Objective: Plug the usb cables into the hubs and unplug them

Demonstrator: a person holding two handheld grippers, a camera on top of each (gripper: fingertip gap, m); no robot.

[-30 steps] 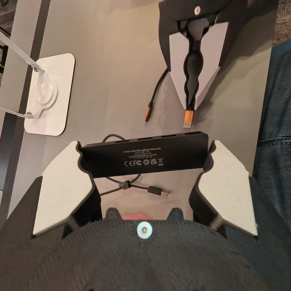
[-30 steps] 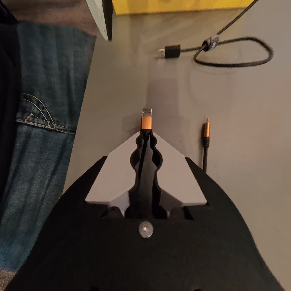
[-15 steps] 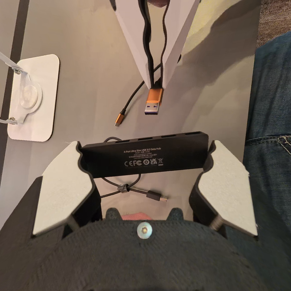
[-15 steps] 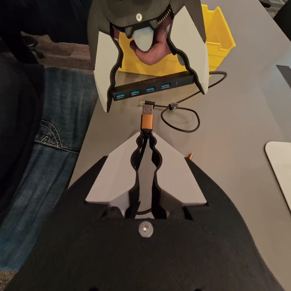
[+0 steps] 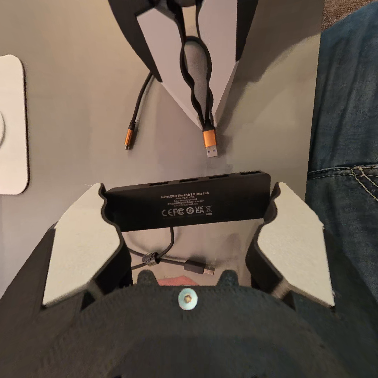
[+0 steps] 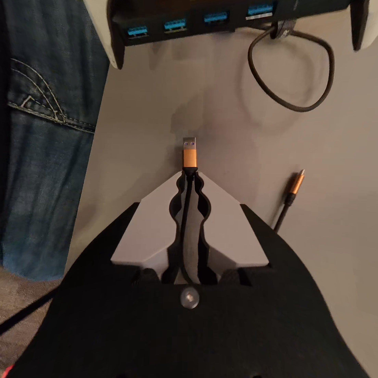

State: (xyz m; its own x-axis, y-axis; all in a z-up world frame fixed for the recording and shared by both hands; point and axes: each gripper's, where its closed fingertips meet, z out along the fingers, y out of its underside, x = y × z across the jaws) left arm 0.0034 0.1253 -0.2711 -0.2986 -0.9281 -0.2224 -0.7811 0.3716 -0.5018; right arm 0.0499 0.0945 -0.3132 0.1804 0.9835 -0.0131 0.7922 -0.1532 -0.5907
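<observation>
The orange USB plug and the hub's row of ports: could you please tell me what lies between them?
Nothing but bare grey table separates the orange USB plug from the hub; the right wrist view shows this best.

Both grippers, left gripper (image 5: 186,204) and right gripper (image 6: 189,172): black textured printed bodies, pale grey angular fingers (image 5: 81,241) with wavy black inner edges, one silver screw (image 5: 187,302) centred at base. Person wears blue jeans (image 5: 345,122).
</observation>
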